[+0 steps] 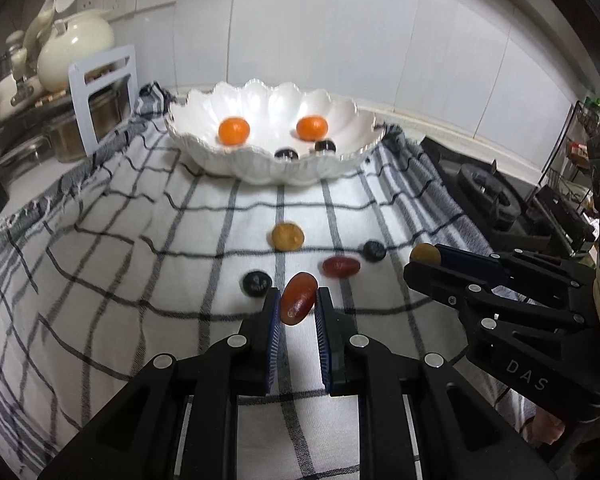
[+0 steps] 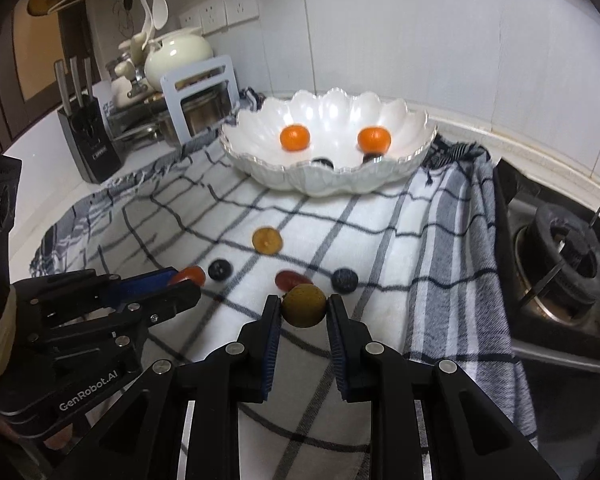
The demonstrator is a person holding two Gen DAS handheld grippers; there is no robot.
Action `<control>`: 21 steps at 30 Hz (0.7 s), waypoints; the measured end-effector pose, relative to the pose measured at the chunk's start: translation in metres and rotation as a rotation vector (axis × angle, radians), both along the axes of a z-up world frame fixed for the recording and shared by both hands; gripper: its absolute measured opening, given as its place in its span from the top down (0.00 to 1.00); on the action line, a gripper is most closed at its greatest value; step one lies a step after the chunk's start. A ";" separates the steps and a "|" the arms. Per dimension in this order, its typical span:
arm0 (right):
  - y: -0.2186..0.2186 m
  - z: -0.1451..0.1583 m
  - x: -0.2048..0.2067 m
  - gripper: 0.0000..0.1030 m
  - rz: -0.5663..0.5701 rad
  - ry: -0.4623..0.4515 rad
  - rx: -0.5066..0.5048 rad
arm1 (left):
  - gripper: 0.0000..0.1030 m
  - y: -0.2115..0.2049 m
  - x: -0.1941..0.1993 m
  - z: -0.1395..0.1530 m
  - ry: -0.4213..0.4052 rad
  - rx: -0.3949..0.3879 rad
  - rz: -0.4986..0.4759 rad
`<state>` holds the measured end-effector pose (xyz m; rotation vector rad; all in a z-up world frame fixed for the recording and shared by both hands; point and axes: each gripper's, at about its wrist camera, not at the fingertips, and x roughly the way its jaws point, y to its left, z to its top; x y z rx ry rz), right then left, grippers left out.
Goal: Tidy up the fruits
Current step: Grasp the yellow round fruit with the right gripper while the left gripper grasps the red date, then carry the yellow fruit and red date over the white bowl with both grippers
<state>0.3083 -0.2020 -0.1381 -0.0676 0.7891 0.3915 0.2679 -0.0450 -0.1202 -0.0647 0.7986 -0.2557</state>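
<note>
My left gripper is shut on a red oblong fruit, held just above the checked cloth. My right gripper is shut on a round yellow-brown fruit; it also shows in the left wrist view. A white scalloped bowl at the back holds two orange fruits and two dark berries. On the cloth lie another brown fruit, a red fruit and two dark berries.
A gas stove borders the cloth on the right. A knife block, pots, a rack and a cream teapot stand at the back left. A tiled wall runs behind the bowl.
</note>
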 end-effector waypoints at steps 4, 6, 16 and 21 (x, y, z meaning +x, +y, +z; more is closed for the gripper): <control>0.001 0.013 -0.002 0.76 -0.012 -0.034 0.004 | 0.82 0.004 -0.001 0.014 -0.036 -0.007 0.004; 0.002 0.018 -0.003 0.76 -0.015 -0.051 0.004 | 0.82 0.006 -0.001 0.021 -0.056 -0.010 0.004; 0.005 0.046 0.004 0.76 -0.054 -0.140 0.004 | 0.82 0.017 0.005 0.048 -0.140 -0.007 0.020; 0.005 0.057 0.015 0.76 -0.074 -0.171 0.012 | 0.82 0.020 0.012 0.060 -0.178 -0.001 0.023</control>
